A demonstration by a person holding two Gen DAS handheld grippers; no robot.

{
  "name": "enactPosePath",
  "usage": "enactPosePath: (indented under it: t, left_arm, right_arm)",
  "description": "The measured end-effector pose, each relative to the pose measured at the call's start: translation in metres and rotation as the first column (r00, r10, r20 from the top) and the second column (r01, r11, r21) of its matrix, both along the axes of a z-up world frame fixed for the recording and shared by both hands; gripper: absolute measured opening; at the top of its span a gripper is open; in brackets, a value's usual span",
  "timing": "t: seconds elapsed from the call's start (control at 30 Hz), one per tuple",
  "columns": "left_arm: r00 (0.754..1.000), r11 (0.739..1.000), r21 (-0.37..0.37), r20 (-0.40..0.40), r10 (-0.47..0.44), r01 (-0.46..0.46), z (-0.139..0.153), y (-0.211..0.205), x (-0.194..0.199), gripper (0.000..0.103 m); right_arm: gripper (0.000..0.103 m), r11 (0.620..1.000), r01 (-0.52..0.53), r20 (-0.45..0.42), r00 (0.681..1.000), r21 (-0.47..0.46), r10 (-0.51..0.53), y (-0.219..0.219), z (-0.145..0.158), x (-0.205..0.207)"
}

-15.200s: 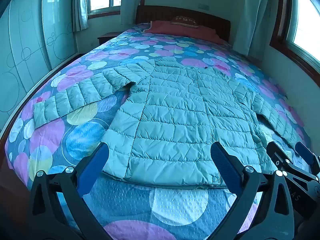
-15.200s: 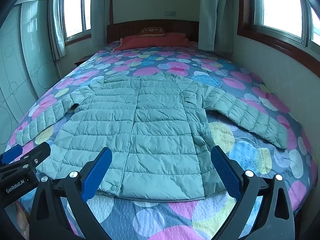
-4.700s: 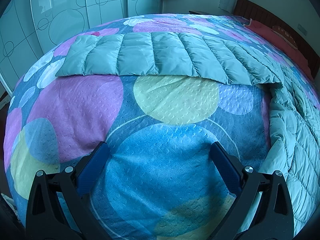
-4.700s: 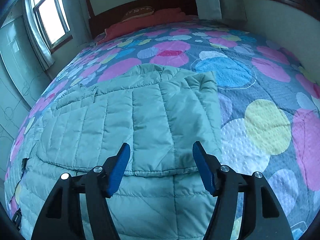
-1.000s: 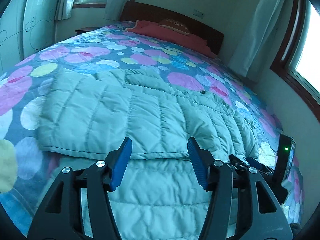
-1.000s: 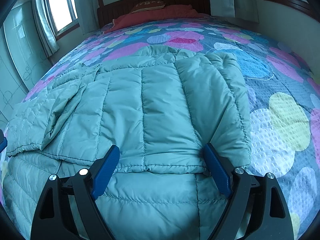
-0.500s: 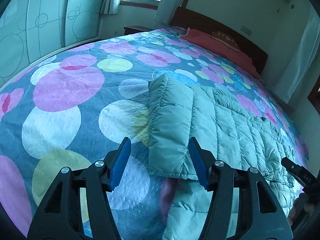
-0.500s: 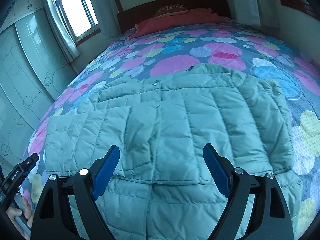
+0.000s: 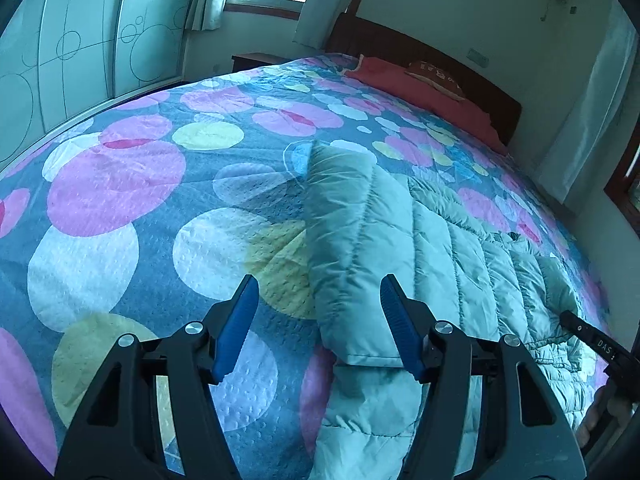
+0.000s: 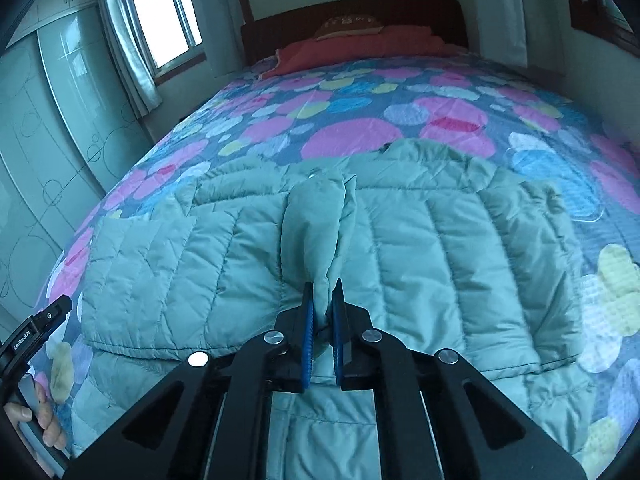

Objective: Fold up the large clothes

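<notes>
Quilted padding marks the jacket [image 9: 440, 248] as light, soft and slippery; it is spread toward the foot edge of the bed [image 9: 120, 184]. In the left wrist view, the left tongs [image 9: 316, 320] are seen opening, unclenched, straddling the folded sleeve edge. In the right wrist view, the right tongs [image 10: 322, 320] are clenched on a bunched fold of the jacket, best taken at seams.

A bed [image 9: 120, 184] in circle-patterned covers bears a green quilted jacket [image 10: 440, 248] and red pillows [image 10: 360, 50].

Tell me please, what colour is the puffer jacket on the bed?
Pale green puffer jacket, best seen from the right wrist.
</notes>
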State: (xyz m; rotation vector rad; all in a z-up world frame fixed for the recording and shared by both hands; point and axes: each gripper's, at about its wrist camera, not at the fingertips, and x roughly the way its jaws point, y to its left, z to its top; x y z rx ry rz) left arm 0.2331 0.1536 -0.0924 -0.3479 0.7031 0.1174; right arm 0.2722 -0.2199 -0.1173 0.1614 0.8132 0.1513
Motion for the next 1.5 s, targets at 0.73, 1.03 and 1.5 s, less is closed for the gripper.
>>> enactPosePath:
  t: [0.73, 1.03, 1.5]
  left_arm:
    - [0.991, 0.990, 0.075, -0.074, -0.113, 0.119, -0.014, -0.057, 0.054, 0.065]
    - [0.990, 0.988, 0.092, -0.083, -0.118, 0.126, -0.014, -0.068, 0.099, 0.065]
    - [0.988, 0.987, 0.121, -0.119, -0.094, 0.109, -0.020, -0.074, 0.113, 0.065]
  right_arm:
    - [0.045, 0.977, 0.214, -0.082, 0.974, 0.008, -0.213, -0.126, -0.021, -0.001]
    - [0.045, 0.992, 0.126, -0.008, 0.992, 0.010, -0.126, -0.100, 0.000, 0.039]
    - [0.045, 0.992, 0.109, -0.079, 0.990, -0.064, -0.113, -0.082, -0.029, 0.071]
